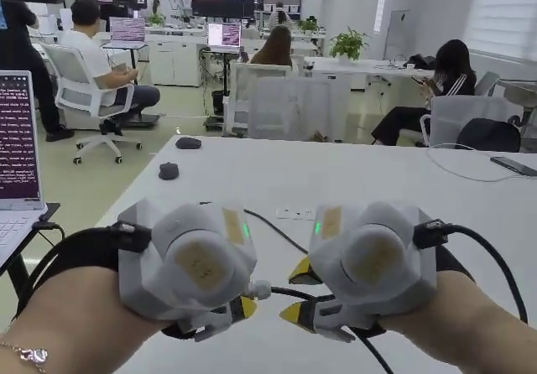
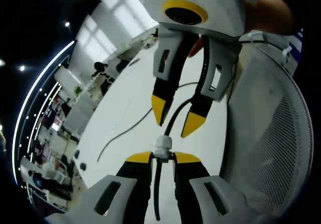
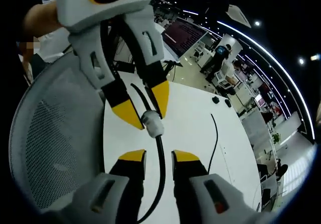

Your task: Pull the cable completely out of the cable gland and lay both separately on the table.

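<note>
**Cable gland of white plastic (image 2: 163,146) held on the thin black cable (image 3: 161,148); pull not yet begun**

Nearest the person, raised above the work surface, the left gripper (image 2: 163,158) has its yellow-tipped jaws closed on the gland's body. The cable trails back between them. The right gripper (image 3: 159,157) meets it tip to tip. Its jaws stand parted, one on each side of the cable just beside the gland. The gap is wider than the cable, so this claw grips nothing.

The step in hand looks like taking the second hold before the pull. Next, the right jaws need to close firmly on the cable close to the gland. The two hands then draw apart along the cable's line, regripping as it slides through. Which end is the shorter I cannot tell.

Beyond the grippers, slack cable lies across the white table (image 1: 377,181), where both parts must be laid apart. Farther off sits a small dark computer mouse (image 1: 169,170).
</note>
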